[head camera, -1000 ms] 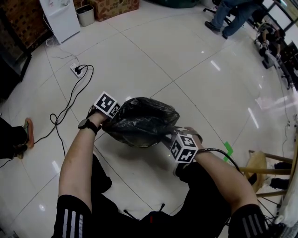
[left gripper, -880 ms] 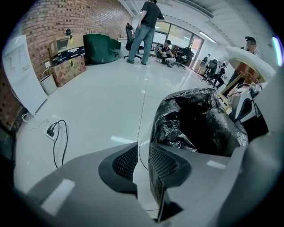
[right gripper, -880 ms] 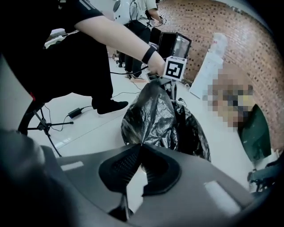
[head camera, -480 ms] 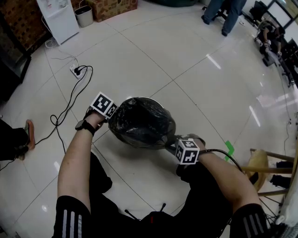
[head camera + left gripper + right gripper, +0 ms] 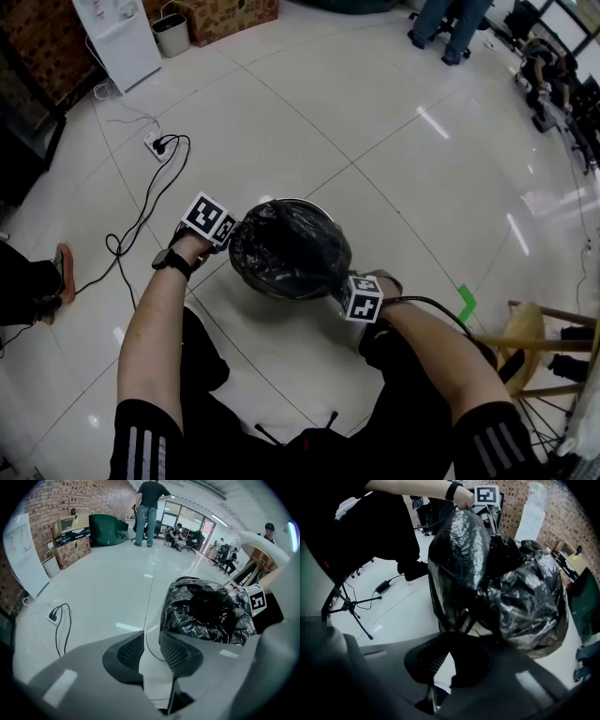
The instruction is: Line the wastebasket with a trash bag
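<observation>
Black trash bag (image 5: 291,251) capped the wastebasket (image 5: 284,201). Your right gripper (image 5: 457,634) pinched its hem. Your left gripper (image 5: 150,641) had just been opening, empty. Next, likely: tug the hem down evenly.

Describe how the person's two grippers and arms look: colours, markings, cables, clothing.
Both grippers are grey with dark ribbed pads: left gripper, right gripper. Each carries a white cube with black square markers. A black cable leaves the right one. The left wrist wears a black watch; the short sleeves are black with white stripes.
</observation>
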Available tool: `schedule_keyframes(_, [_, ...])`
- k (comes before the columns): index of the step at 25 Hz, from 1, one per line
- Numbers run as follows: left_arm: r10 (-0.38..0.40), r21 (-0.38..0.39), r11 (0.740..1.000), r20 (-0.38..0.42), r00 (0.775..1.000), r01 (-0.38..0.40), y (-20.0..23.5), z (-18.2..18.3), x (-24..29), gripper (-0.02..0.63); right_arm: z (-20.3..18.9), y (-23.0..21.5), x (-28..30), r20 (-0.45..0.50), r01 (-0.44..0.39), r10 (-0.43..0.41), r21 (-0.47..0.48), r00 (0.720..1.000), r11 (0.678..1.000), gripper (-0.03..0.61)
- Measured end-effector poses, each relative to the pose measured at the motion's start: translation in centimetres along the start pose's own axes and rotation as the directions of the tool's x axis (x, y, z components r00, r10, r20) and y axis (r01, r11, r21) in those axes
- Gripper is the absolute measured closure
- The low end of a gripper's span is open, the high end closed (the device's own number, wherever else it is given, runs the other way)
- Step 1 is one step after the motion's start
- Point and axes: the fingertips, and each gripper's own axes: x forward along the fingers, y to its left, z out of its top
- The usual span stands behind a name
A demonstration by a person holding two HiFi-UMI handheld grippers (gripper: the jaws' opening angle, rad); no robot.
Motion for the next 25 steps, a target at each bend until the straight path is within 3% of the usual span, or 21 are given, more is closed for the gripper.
schedule_keyframes(6, [-0.006, 0.003, 1.0, 0.0, 1.0, 0.006, -0.2, -0.2, -0.1, 0.514, 0.8, -0.2, 1.3, 0.013, 0.003, -0.004, 0.036, 1.0, 0.999, 0.562])
schedule_keyframes(9, [-0.005, 0.006, 1.0, 0.005, 1.0, 0.005, -0.2, -0.2, -0.5, 0.512, 1.6, 0.8, -0.2, 0.032, -0.038, 0.037, 0.031, 0.999, 0.999, 0.461])
schedule_keyframes(14, [0.01, 0.005, 1.0, 0.012, 1.0, -0.01, -0.1, -0.2, -1.1, 0.512, 1.5, 2.6, -4.6, 0.069, -0.15, 0.144, 0.078, 0.987, 0.986, 0.424])
schedule_keyframes(17, [0.013, 0.016, 1.0, 0.031, 0.999, -0.014, -0.4, 0.6, -2.0, 0.512, 2.0, 1.8, -8.4, 0.134, -0.183, 0.167, 0.12, 0.977, 0.976, 0.42])
schedule_keyframes(19, [0.015, 0.025, 1.0, 0.042, 0.999, -0.016, -0.6, 1.2, -2.7, 0.512, 2.8, -0.1, -11.5, 0.203, -0.146, 0.113, 0.157, 0.973, 0.977, 0.42])
schedule_keyframes(21, [0.027, 0.037, 0.999, 0.053, 0.998, -0.029, -0.5, 1.7, -3.6, 0.512, 4.0, -3.5, -14.4, 0.292, -0.074, 0.001, 0.239, 0.956, 0.968, 0.422])
schedule_keyframes(25, [0.033, 0.06, 0.998, 0.058, 0.998, -0.037, -0.8, 2.1, -5.2, 0.512, 6.0, -10.7, -17.8, 0.39, 0.032, -0.224, 0.442, 0.893, 0.896, 0.422])
